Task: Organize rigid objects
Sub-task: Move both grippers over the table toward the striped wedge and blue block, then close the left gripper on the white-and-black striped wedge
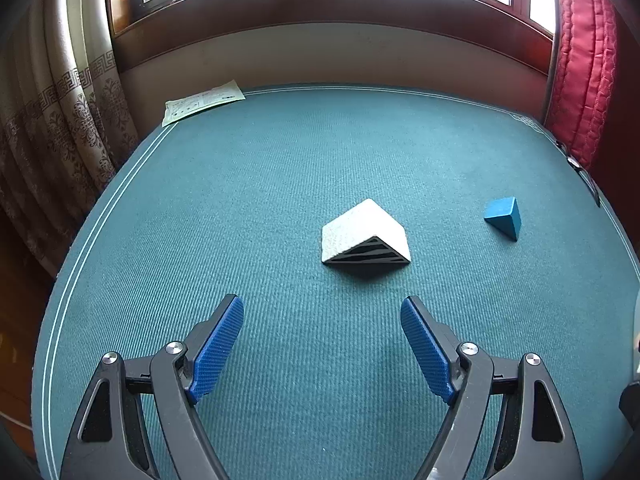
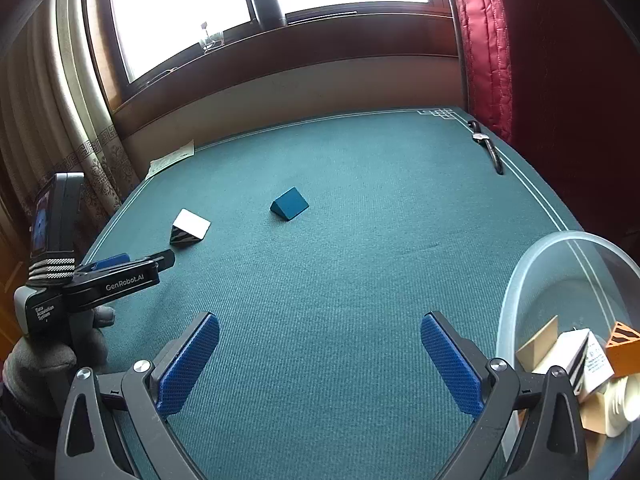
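A white triangular prism with a black slotted end (image 1: 365, 233) lies on the green table, just ahead of my open, empty left gripper (image 1: 322, 312). It also shows in the right wrist view (image 2: 189, 227). A blue triangular prism (image 1: 505, 218) lies to its right, also seen mid-table in the right wrist view (image 2: 289, 203). My right gripper (image 2: 320, 330) is open and empty, well short of the blue prism. The left gripper (image 2: 120, 266) is seen from the side at the left, held by a gloved hand.
A clear plastic bowl (image 2: 532, 264) at the right front holds several blocks, white, tan and orange. A wristwatch (image 2: 486, 146) lies at the table's far right edge. A paper sheet (image 1: 202, 102) lies at the far left corner. Curtains and a window sill stand behind.
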Demonstrator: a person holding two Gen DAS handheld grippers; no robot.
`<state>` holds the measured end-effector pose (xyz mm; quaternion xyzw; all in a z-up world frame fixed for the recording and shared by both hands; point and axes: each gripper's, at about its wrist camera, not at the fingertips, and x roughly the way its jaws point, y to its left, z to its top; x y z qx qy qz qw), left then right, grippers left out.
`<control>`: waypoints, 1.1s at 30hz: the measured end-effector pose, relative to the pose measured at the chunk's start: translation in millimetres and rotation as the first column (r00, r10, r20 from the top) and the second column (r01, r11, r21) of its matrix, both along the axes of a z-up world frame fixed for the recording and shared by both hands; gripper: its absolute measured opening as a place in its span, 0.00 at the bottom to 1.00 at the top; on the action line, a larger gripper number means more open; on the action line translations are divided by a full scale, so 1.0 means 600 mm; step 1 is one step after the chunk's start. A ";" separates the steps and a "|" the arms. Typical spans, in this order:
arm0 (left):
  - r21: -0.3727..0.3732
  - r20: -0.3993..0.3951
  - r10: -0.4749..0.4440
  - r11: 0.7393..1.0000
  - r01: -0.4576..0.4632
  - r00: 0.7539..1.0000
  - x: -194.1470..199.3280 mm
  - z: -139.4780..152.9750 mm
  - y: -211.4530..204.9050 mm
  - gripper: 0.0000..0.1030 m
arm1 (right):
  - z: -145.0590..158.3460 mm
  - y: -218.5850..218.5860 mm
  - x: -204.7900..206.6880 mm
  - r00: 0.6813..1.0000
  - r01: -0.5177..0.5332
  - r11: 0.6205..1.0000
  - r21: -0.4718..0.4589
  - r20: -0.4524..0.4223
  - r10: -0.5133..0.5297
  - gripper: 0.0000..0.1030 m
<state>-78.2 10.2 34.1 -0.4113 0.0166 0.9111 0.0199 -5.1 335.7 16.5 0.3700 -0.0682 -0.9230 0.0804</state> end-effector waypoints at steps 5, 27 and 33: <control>-0.007 0.019 -0.002 1.000 0.002 1.000 -0.027 -0.010 -0.004 0.79 | -0.006 -0.018 -0.010 1.000 -0.026 1.000 -0.004 0.011 0.026 1.00; 0.025 0.025 -0.008 1.000 0.007 1.000 -0.114 -0.016 0.009 0.79 | -0.034 -0.049 -0.044 0.997 -0.056 0.998 0.002 0.052 0.056 1.00; 0.036 0.007 -0.014 0.999 0.014 1.000 -0.113 -0.015 0.010 0.67 | -0.043 -0.060 -0.058 0.996 -0.062 0.998 0.008 0.065 0.061 1.00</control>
